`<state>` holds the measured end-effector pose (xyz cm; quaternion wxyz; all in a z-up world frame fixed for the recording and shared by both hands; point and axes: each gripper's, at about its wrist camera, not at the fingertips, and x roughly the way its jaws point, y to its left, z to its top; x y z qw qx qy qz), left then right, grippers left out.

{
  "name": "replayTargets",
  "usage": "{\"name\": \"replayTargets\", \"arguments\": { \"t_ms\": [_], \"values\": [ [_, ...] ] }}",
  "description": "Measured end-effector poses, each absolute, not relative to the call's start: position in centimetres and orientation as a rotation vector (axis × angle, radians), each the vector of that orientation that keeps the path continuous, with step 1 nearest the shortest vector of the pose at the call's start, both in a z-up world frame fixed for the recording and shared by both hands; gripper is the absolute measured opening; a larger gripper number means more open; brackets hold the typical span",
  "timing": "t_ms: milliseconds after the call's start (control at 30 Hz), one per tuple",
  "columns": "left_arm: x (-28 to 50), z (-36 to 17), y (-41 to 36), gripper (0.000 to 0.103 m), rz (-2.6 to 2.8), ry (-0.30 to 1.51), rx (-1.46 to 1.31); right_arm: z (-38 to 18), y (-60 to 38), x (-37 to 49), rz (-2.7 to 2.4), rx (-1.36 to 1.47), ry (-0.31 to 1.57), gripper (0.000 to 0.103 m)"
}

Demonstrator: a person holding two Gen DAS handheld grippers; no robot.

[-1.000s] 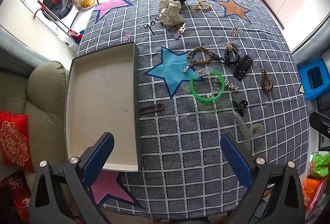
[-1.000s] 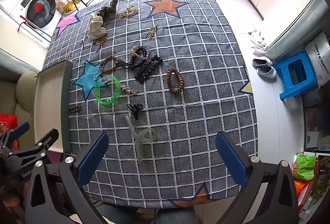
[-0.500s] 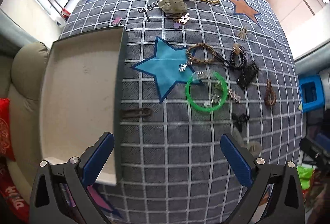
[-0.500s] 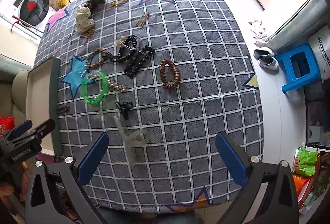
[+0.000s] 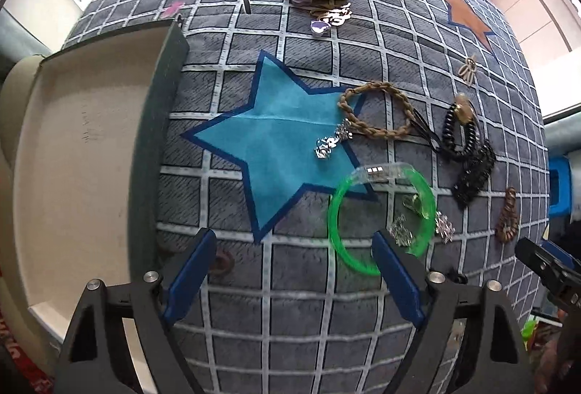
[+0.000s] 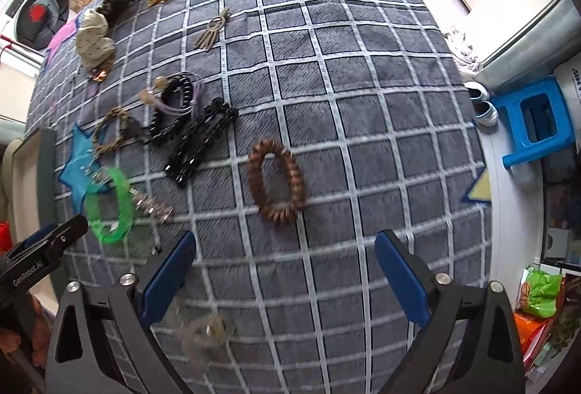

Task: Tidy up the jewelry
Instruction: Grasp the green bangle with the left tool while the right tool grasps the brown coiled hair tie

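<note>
- Over grid cloth (image 5: 312,317): left gripper (image 5: 293,270) fingers spread wide, gripping nothing, green bangle (image 5: 377,219) just past right fingertip
- Beside tray (image 5: 72,176), braided bracelet (image 5: 377,114) on blue star
- Right gripper (image 6: 285,272) fingers apart, empty, above brown bead bracelet (image 6: 276,181)

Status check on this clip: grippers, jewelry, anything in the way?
Left gripper open, empty, over the cloth. Right gripper open, empty. Translucent green bangle on the cloth, silver charms inside; shallow beige tray holds nothing visible. Path unobstructed.
</note>
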<state>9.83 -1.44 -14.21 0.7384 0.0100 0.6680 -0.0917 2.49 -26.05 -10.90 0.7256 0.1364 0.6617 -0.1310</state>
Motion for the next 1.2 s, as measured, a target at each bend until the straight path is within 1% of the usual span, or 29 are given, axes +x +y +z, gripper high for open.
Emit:
{"name": "replayTargets", "arguments": {
  "t_ms": [300, 367, 400, 433, 467, 500, 533, 567, 600, 667, 700, 767, 833, 1000, 1133, 1200],
  "values": [
    [10.3, -16.0, -2.5, 0.083, -0.191, 1.446, 0.07, -13.8, -25.5, 4.8, -0.268, 0.261, 1.44, 0.091],
    [9.9, -16.3, -2.8, 0.083, -0.191, 1.438, 0.092, -14.4, -25.3, 5.0, -0.263, 0.253, 1.445, 0.085],
    [9.9, -16.3, -3.0, 0.081, -0.188, 1.437, 0.097, -14.7, -25.3, 5.1, -0.265, 0.246, 1.449, 0.083],
    [9.9, -16.3, -3.4, 0.073, -0.178, 1.431, 0.109, -14.8, -25.0, 5.3, -0.273, 0.223, 1.439, 0.082],
    [9.9, -16.2, -3.9, 0.07, -0.173, 1.426, 0.122, -14.8, -24.9, 5.4, -0.273, 0.21, 1.437, 0.08],
    [9.8, -16.0, -4.3, 0.061, -0.182, 1.422, 0.124, -14.8, -24.9, 5.4, -0.274, 0.202, 1.432, 0.079],
    [9.7, -15.9, -4.5, 0.05, -0.186, 1.417, 0.127, -14.7, -24.8, 5.5, -0.276, 0.194, 1.426, 0.074],
    [9.7, -15.7, -4.8, 0.044, -0.191, 1.415, 0.129, -14.7, -24.4, 5.1, -0.276, 0.192, 1.418, 0.071],
    [9.7, -15.7, -4.9, 0.035, -0.194, 1.413, 0.131, -14.6, -24.4, 5.1, -0.274, 0.188, 1.415, 0.064],
    [9.8, -15.3, -5.9, 0.024, -0.205, 1.418, 0.122, -14.2, -24.4, 5.1, -0.27, 0.179, 1.41, 0.046],
    [9.9, -15.3, -5.9, 0.009, -0.215, 1.42, 0.115, -14.2, -24.3, 5.1, -0.266, 0.176, 1.409, 0.042],
    [9.7, -15.0, -6.0, 0.008, -0.233, 1.427, 0.104, -14.1, -24.0, 5.2, -0.267, 0.177, 1.41, 0.031],
    [9.5, -14.8, -5.8, 0.008, -0.249, 1.423, 0.098, -13.7, -23.9, 5.0, -0.274, 0.187, 1.403, 0.025],
    [8.8, -13.4, -5.3, 0.008, -0.277, 1.406, 0.073, -12.6, -24.7, 4.3, -0.264, 0.251, 1.392, 0.024],
    [8.6, -11.3, -3.3, 0.008, -0.284, 1.384, 0.046, -10.8, -25.8, 3.5, -0.248, 0.333, 1.369, 0.024],
    [8.6, -11.2, -2.4, 0.008, -0.287, 1.372, 0.043, -9.9, -26.0, 3.2, -0.243, 0.355, 1.358, 0.024]
  ]
}}
